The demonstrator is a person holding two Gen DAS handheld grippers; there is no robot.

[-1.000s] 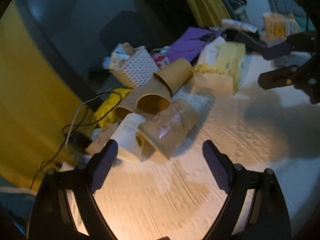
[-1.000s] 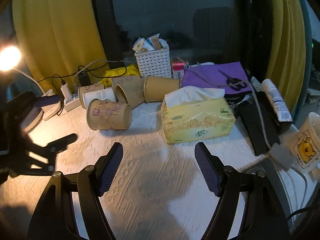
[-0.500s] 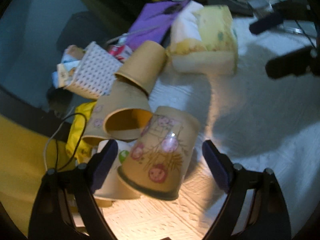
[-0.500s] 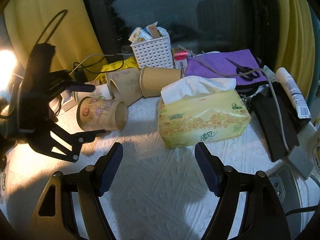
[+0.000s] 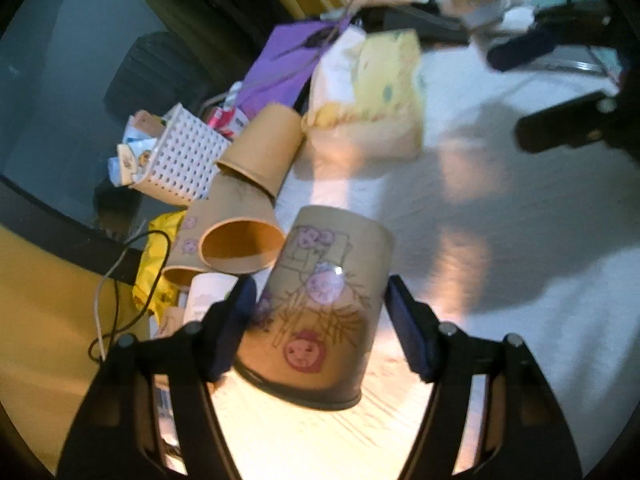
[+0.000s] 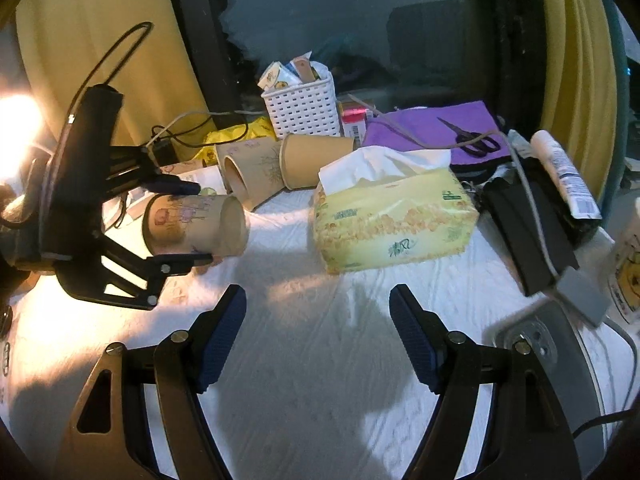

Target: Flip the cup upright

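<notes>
A brown paper cup with pink drawings [image 5: 320,304] lies on its side on the white table cover, its base toward the left wrist camera. My left gripper [image 5: 320,320] is open with its two blue pads either side of the cup, close to it; I cannot tell if they touch. In the right wrist view the same cup [image 6: 196,224] lies with its mouth facing right, between the fingers of the left gripper [image 6: 196,224]. My right gripper [image 6: 316,332] is open and empty over the bare cover in front.
Several more paper cups [image 6: 256,168] lie on their sides behind the drawn cup. A yellow tissue box [image 6: 392,220], a white basket [image 6: 304,108], a purple cloth with scissors [image 6: 472,136], cables and a mug [image 6: 624,264] crowd the back and right.
My left gripper has moved forward until its fingers stand around the drawn cup. The right gripper has stayed open and shifted only slightly.
</notes>
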